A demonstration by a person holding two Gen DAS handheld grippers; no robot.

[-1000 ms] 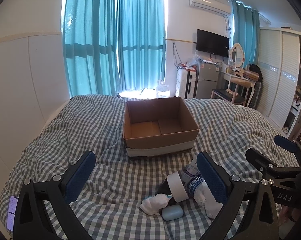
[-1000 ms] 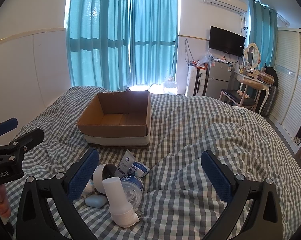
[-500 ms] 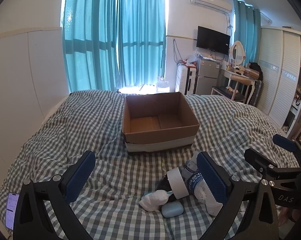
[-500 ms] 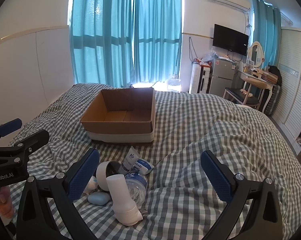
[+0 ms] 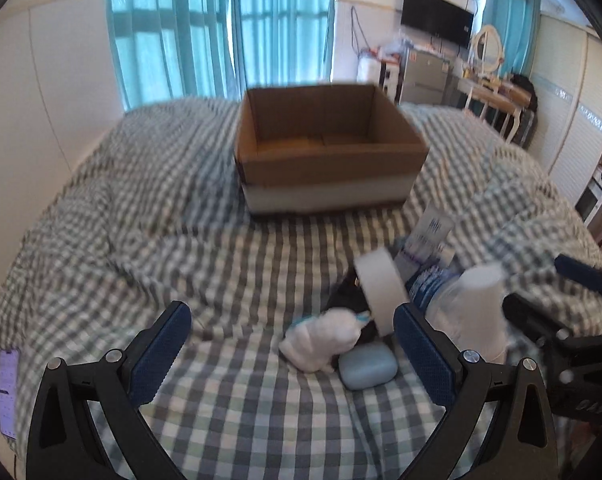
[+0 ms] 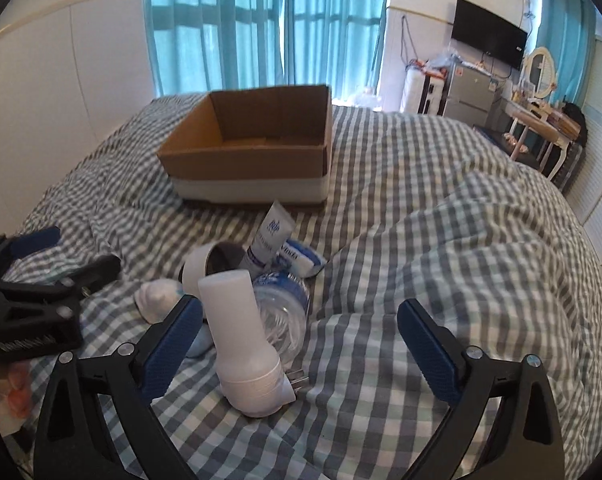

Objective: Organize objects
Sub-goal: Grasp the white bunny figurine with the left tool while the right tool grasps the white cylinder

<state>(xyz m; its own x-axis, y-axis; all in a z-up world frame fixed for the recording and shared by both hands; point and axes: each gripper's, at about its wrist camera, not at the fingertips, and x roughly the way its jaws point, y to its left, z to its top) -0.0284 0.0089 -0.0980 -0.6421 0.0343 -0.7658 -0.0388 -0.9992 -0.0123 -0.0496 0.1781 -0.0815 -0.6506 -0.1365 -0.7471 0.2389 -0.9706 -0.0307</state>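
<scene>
While both claws hang wide open and empty, left claw (image 5: 291, 354) near the tape roll (image 5: 379, 290), right claw (image 6: 301, 334) by the white bottle (image 6: 243, 340), cluttered pile sits on bed (image 6: 441, 240) before empty cardboard box (image 6: 253, 152). Pick the top item first, grip mid-body.

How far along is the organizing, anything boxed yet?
Nothing done: the cardboard box looks empty. Nothing in hand: left tongs and right tongs are open, near the pile. All left: tape roll, blue case, white bottle, tube.
</scene>
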